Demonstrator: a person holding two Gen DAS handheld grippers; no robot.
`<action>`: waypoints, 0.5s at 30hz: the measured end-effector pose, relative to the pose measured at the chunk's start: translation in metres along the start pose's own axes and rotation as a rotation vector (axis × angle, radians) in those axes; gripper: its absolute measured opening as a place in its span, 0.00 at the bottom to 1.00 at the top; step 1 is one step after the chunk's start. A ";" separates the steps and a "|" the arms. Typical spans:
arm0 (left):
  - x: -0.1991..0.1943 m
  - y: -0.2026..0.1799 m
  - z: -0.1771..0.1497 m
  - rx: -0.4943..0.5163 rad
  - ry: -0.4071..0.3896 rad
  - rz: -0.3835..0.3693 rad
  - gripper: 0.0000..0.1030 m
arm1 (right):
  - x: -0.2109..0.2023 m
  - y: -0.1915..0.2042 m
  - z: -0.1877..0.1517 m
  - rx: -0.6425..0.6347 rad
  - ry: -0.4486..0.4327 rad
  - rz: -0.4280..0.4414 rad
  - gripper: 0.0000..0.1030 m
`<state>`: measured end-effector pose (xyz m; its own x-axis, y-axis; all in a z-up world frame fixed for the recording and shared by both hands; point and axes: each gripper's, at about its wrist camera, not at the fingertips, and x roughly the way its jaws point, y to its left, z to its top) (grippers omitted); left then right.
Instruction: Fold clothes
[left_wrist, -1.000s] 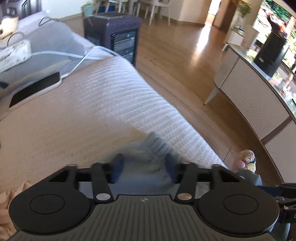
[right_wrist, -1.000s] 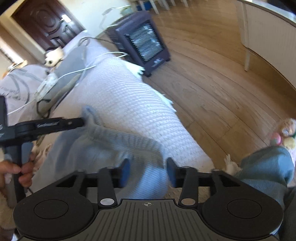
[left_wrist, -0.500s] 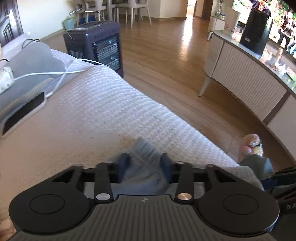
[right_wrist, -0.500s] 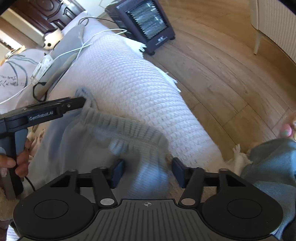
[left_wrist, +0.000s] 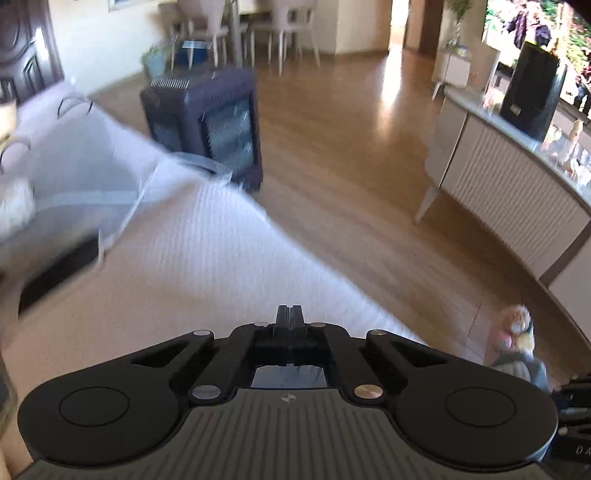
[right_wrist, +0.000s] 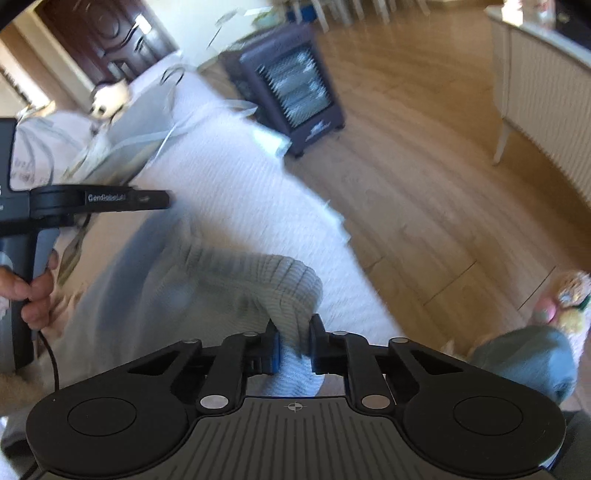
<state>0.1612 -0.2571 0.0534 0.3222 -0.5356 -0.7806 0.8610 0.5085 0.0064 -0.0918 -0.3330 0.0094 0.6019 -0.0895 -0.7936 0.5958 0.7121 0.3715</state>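
Note:
A light blue-grey knit garment (right_wrist: 207, 284) lies bunched on the white ribbed bed cover (right_wrist: 229, 192). My right gripper (right_wrist: 291, 347) is shut on its ribbed edge (right_wrist: 295, 295), the fabric pinched between the blue pads. My left gripper (left_wrist: 290, 317) has its fingers pressed together; in its own view only a sliver of the grey garment (left_wrist: 288, 371) shows beneath it. In the right wrist view the left gripper (right_wrist: 162, 201) is at the left, over the garment's far corner, which hangs below it.
A dark space heater (left_wrist: 210, 122) stands on the wooden floor beside the bed. A white sideboard (left_wrist: 517, 206) with a speaker (left_wrist: 532, 107) runs along the right. A stuffed toy (left_wrist: 513, 328) and another grey-blue garment (right_wrist: 532, 354) lie near the bed's end. White cables (left_wrist: 122, 199) cross the bed.
Both grippers have closed: the right one onto the garment's ribbed edge, the left one fully shut at the far corner. Both views are blurred by motion, and the garment's edge is lifted.

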 end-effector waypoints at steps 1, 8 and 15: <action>0.001 -0.001 0.008 -0.003 0.002 -0.007 0.00 | 0.000 -0.003 0.005 0.006 0.005 0.012 0.14; 0.027 -0.009 -0.007 0.027 0.082 0.019 0.01 | 0.033 -0.003 0.001 -0.026 0.082 -0.033 0.24; -0.017 0.004 -0.021 -0.070 0.080 -0.015 0.64 | 0.019 0.000 0.000 -0.047 0.052 -0.097 0.51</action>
<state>0.1513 -0.2317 0.0540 0.2744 -0.4897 -0.8276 0.8353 0.5477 -0.0472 -0.0804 -0.3350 -0.0054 0.5136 -0.1246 -0.8490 0.6235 0.7339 0.2695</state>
